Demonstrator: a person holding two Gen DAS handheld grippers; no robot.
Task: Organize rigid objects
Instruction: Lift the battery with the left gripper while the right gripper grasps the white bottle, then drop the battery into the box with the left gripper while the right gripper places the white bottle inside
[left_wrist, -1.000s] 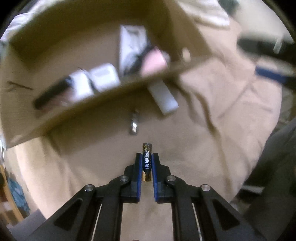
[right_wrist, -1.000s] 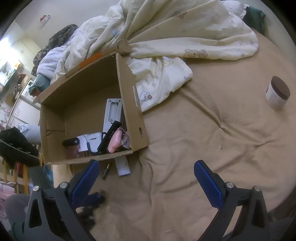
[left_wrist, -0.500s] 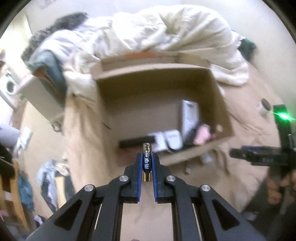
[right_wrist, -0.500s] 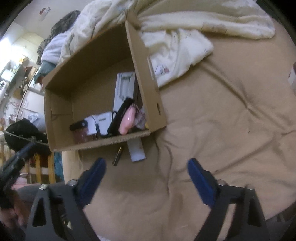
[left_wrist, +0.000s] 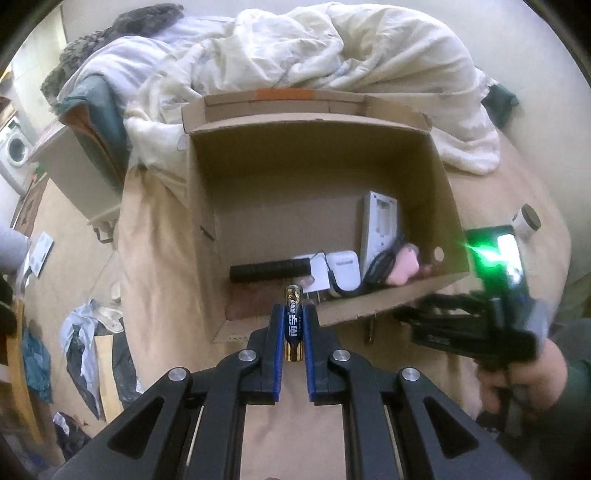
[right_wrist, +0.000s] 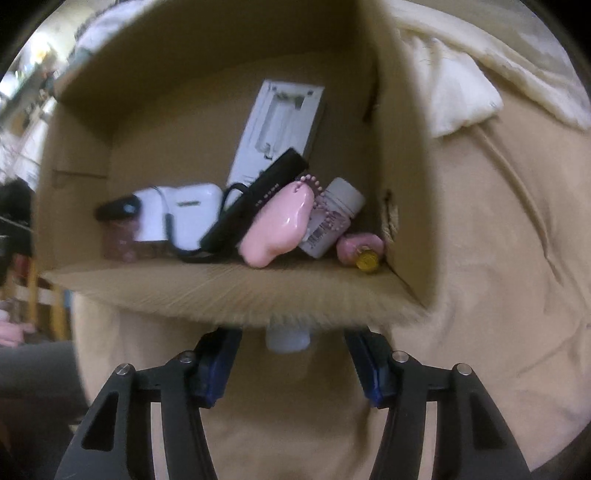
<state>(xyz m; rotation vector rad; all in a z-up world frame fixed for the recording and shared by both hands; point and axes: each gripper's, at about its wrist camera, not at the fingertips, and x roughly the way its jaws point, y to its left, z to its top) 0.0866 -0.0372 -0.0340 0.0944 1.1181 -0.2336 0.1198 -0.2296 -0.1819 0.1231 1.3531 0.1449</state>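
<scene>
Battery (left_wrist: 294, 320), small, stiff, light and slick, sits clenched at mid-length in our left gripper (left_wrist: 294, 334) above the box (left_wrist: 373, 308) edge, long axis along the fingers, while our right gripper (right_wrist: 291, 363), jaws just closing, straddles an untouched white block (right_wrist: 288, 339).

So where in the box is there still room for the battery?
The cardboard box floor is bare along its far wall and left side, behind the black flashlight. The near right corner is crowded: white case, pink toy, pill bottle.
</scene>
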